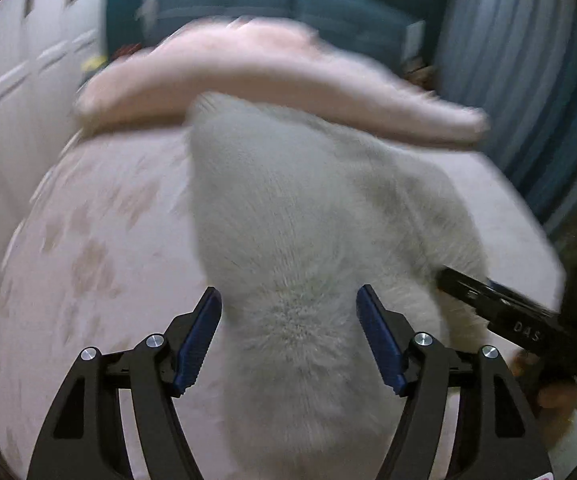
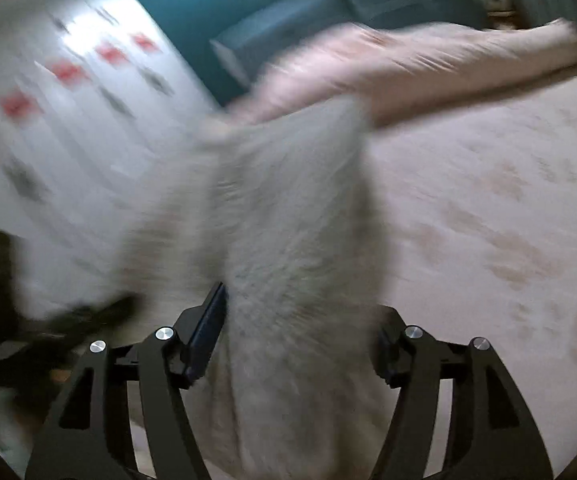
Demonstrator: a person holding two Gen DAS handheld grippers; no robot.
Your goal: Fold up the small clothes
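A white fluffy garment (image 1: 308,208) is lifted off the pale pink bed sheet (image 1: 108,240) and stretches away from me. My left gripper (image 1: 288,312) has the garment's near edge filling the gap between its blue pads (image 1: 198,340), which press on the fabric. The right wrist view is blurred. There the same garment (image 2: 288,208) fills my right gripper (image 2: 300,320), touching the left pad (image 2: 208,332) and covering the right one. The right gripper's black body (image 1: 508,312) shows at the garment's right side, and the left gripper is a dark smear (image 2: 88,316).
A long pink pillow or rolled blanket (image 1: 268,76) lies across the far side of the bed (image 2: 488,220). Behind it stand a blue sofa (image 1: 288,0) and a grey-blue curtain (image 1: 528,80). White cupboards (image 1: 28,60) are at the left.
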